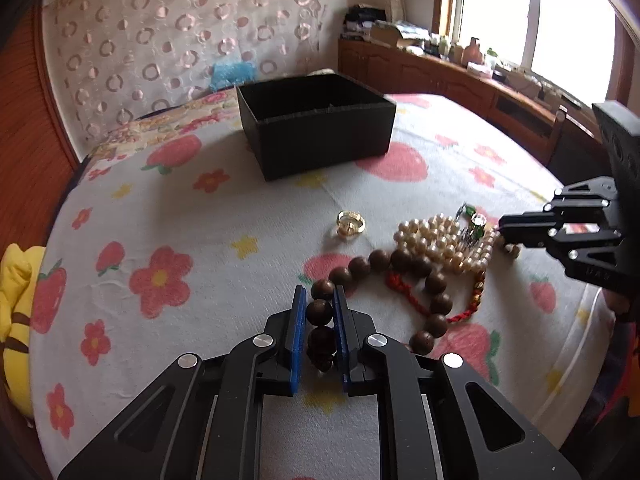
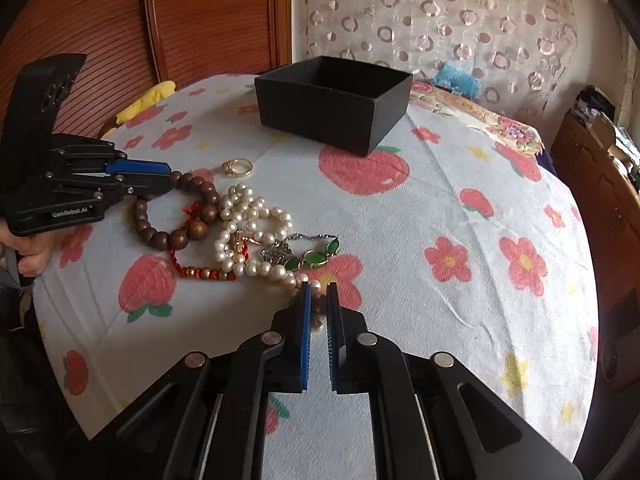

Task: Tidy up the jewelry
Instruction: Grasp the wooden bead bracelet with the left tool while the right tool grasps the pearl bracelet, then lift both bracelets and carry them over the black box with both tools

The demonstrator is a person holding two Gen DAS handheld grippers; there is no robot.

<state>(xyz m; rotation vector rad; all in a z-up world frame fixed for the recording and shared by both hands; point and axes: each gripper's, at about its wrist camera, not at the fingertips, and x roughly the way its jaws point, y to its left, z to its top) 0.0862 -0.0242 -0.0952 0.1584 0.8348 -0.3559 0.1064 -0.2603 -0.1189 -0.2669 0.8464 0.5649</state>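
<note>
A brown wooden bead bracelet [image 1: 400, 264] lies on the flowered cloth. My left gripper [image 1: 320, 300] is shut on its near beads; it shows from the side in the right wrist view [image 2: 168, 178]. A pearl necklace [image 2: 248, 220] lies piled beside it, with a green stone bracelet [image 2: 314, 256], a red cord bracelet [image 2: 204, 272] and a gold ring [image 2: 238, 168]. My right gripper [image 2: 318, 292] is shut on the pearl strand's near end. An open black box [image 1: 316, 124] stands behind the pile.
The cloth-covered surface [image 2: 460, 208] drops off at its rounded edges. A yellow soft toy [image 1: 16, 312] lies at the left edge. A wooden cabinet [image 1: 460, 76] with clutter runs under the window on the right. A wooden panel [image 2: 180, 20] stands behind.
</note>
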